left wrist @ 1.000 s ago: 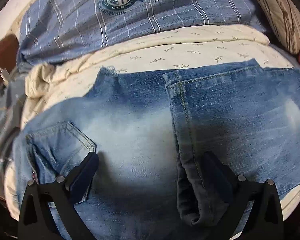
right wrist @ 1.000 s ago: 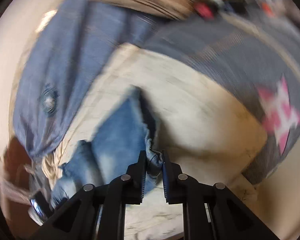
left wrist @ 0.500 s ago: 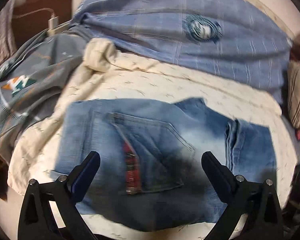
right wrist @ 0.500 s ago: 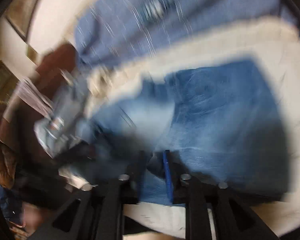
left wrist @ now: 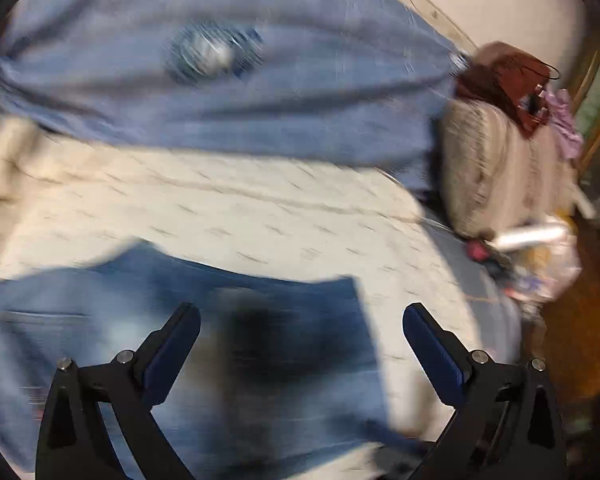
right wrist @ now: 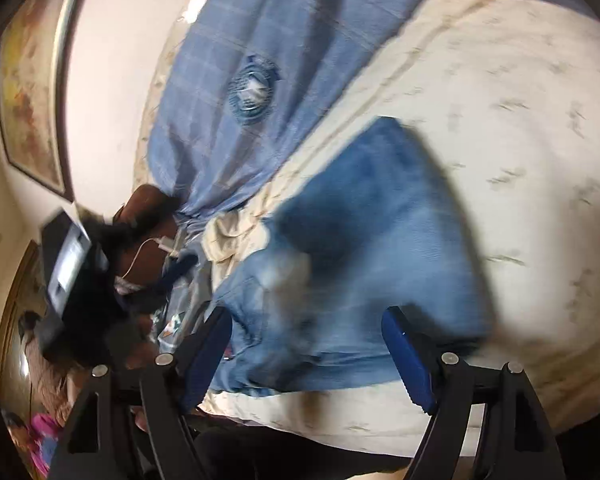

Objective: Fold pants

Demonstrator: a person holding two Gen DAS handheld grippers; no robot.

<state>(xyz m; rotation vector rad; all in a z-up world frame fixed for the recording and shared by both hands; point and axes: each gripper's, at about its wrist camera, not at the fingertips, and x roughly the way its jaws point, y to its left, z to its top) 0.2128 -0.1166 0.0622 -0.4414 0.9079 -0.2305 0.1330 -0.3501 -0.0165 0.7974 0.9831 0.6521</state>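
Note:
The blue denim pants (left wrist: 228, 344) lie folded into a compact block on the cream patterned sheet (left wrist: 260, 216). They also show in the right wrist view (right wrist: 372, 248). My left gripper (left wrist: 300, 320) is open and empty, hovering above the pants. My right gripper (right wrist: 306, 328) is open and empty, just above the near edge of the pants. Both views are motion-blurred.
A blue plaid pillow with a round badge (left wrist: 220, 80) lies behind the sheet and shows in the right wrist view (right wrist: 256, 92). A striped cushion (left wrist: 496, 168) and clutter (left wrist: 540, 256) sit at the right. A brown headboard with a charger cable (right wrist: 156, 248) is left.
My right gripper has opened and let go of the pants, which now lie folded. My left gripper has swung to the right, staying open.

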